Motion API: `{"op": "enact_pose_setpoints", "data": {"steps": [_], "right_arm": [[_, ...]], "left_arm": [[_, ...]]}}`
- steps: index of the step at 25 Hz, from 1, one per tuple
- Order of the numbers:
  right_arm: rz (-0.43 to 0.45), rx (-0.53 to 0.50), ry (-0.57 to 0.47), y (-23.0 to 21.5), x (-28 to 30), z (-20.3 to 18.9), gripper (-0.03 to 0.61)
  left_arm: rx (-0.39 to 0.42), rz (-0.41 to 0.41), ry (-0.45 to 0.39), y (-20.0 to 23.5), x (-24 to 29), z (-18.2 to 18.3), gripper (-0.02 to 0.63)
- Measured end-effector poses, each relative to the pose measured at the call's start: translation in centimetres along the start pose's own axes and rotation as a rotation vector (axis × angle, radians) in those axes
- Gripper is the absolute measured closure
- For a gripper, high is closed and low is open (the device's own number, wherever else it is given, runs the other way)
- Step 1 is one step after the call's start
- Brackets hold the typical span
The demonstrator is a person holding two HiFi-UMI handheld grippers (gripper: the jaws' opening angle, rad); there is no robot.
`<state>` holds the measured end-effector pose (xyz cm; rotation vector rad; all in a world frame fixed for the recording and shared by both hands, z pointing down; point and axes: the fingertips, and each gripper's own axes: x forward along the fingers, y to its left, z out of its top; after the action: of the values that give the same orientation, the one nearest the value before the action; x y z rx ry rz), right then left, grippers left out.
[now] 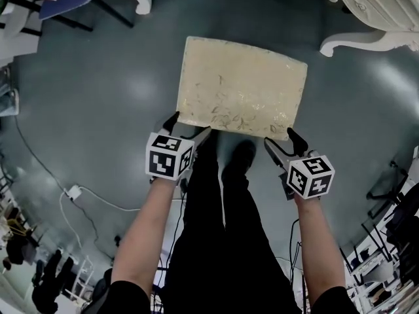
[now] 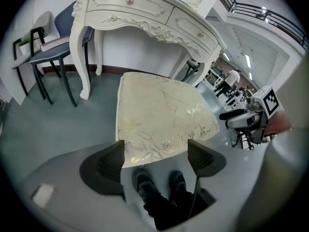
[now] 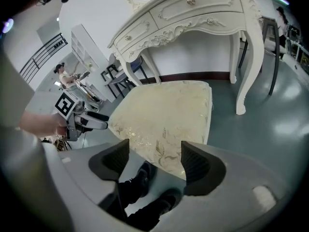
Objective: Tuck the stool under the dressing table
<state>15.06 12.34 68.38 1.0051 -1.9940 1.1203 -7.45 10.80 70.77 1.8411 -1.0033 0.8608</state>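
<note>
1. Start with the left gripper: fingers spread wide, pinching nothing.
2. Look in the gap between those fingers: the near left corner of the seat, just ahead, close but not squeezed. Slide in a bit deeper to get the seat edge well inside the gap, then squeeze firmly.
3. Find the stool itself: standing on the floor, out in the open, just ahead of both pairs of fingers and not yet tucked under anything.
4. Move across to the right gripper: fingers wide apart too, holding nothing, with the near right corner of the seat just ahead in the gap.
5. Grab both corners at the same time and just as deep on each side. Probably the best way to stop the stool from twisting.
6. Look past the stool, on the far side from the fingers, for the dressing table. Aim for the space between its curvy white legs.
7. Push straight and slow, both sides together, seat kept flat. Likely to bump a leg if pushed crooked.
8. Mind the feet, right below the fingers; step along with the push.
</note>
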Motion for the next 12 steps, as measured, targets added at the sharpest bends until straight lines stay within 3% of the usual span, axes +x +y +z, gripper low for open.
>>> {"op": "enact_pose_setpoints", "data": {"steps": [5,12], "right_arm": [[-0.079,0.048,0.031,-2.4,0.5,-1.3,0.227],[-0.091,0.047,0.077,-2.9,2.1,-2.0,0.241]], "left_arm": [[0.019,0.032,-0.001,0.4,0.5,-0.3,0.195],[0.057,0.063,0.020,0.4,0.6,-0.6,0.184]]}}
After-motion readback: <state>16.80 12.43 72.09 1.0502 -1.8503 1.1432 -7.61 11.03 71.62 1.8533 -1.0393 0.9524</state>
